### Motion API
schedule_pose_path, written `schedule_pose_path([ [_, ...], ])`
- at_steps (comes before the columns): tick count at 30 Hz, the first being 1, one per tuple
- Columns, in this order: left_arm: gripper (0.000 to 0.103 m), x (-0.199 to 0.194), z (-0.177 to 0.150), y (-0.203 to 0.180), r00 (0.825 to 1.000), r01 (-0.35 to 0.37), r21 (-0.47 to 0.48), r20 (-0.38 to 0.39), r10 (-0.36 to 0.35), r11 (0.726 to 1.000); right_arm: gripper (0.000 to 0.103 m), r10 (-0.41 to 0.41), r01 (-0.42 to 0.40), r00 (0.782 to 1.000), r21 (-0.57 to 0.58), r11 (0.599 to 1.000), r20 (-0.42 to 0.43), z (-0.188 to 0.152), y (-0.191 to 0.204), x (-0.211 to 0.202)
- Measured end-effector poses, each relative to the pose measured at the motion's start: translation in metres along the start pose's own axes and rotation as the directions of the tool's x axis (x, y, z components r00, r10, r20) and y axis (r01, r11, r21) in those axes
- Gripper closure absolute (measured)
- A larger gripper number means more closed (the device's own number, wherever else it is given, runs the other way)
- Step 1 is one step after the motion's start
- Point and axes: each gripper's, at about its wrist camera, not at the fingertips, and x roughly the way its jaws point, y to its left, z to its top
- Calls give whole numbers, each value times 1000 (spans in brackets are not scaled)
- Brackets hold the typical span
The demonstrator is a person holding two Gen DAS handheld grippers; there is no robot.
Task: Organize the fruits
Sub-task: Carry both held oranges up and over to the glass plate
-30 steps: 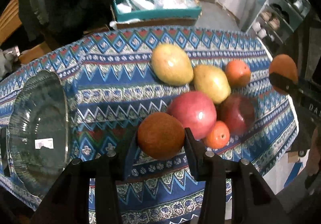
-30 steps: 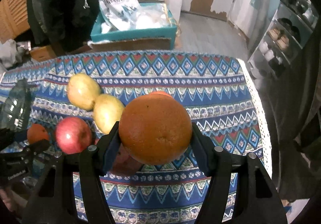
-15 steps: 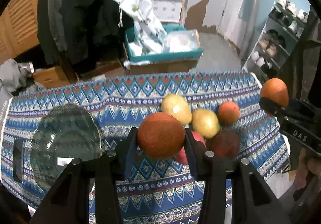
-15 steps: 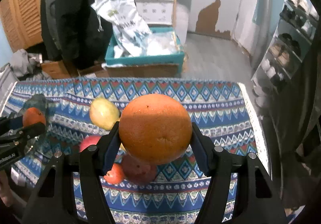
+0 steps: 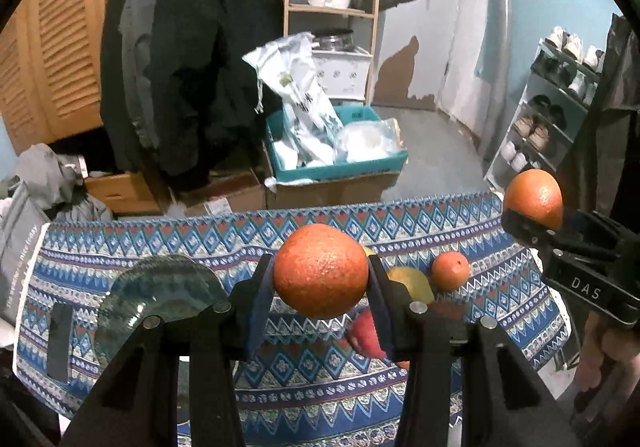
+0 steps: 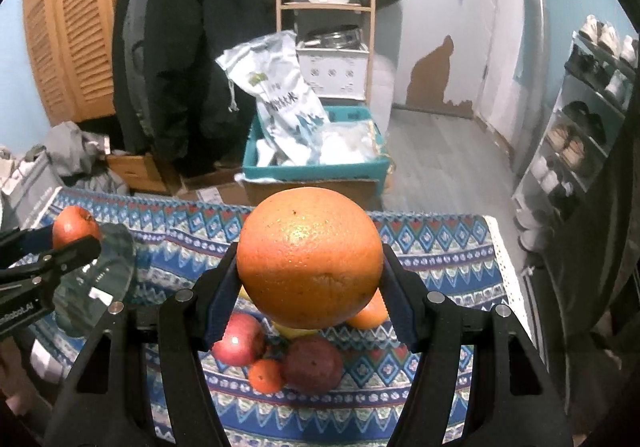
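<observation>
Between the left gripper [image 5: 321, 279] fingers an orange [image 5: 320, 271] is sitting clamped, lifted clear of the cloth [image 5: 120, 247]. The right gripper [image 6: 310, 279] is likewise gripping a bigger orange [image 6: 310, 257], also held up in the air; from the left wrist view it is showing at the far right, above the table's right end. Below them the other fruits are lying in a loose cluster on the cloth: a red apple [image 6: 239, 339], a dark red fruit [image 6: 314, 365], a small tangerine [image 6: 266, 375] touching both, a yellow fruit [image 5: 412, 281] and a small orange [image 5: 451, 271] just beyond it. A glass bowl [image 5: 160, 291] is waiting on the left part of the table, and no fruit is showing inside it.

By my judgement the sorting is only getting started: two oranges are in hand, none is placed, and at least five pieces are left on the cloth. The bowl looks the likely goal, though the frames are not settling that.

Open cloth is lying between bowl and cluster, giving the left gripper an easy path. The right one is hanging near the table's right edge, with floor and a shoe rack [image 6: 580, 127] beyond, so a dropped orange there would be rolling off.
</observation>
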Motion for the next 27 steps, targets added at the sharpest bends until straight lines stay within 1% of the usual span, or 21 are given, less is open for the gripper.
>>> schedule_pose_path([
  [4,58,-7,3,9,1000,3,-18,15,-3,1000,37,19,-18,1000,-7,1000,18,7,10,-3],
  [12,58,-17,6,31,998,-41,-39,45,43,998,37,62,-61,998,-33,998,32,20,36,-1],
  [20,58,-15,2,66,996,-84,-94,32,88,992,37,107,-106,994,-79,991,14,32,74,13],
  [27,58,-15,-2,101,991,-132,-152,15,136,980,37,143,-143,990,-116,983,-8,39,110,27],
])
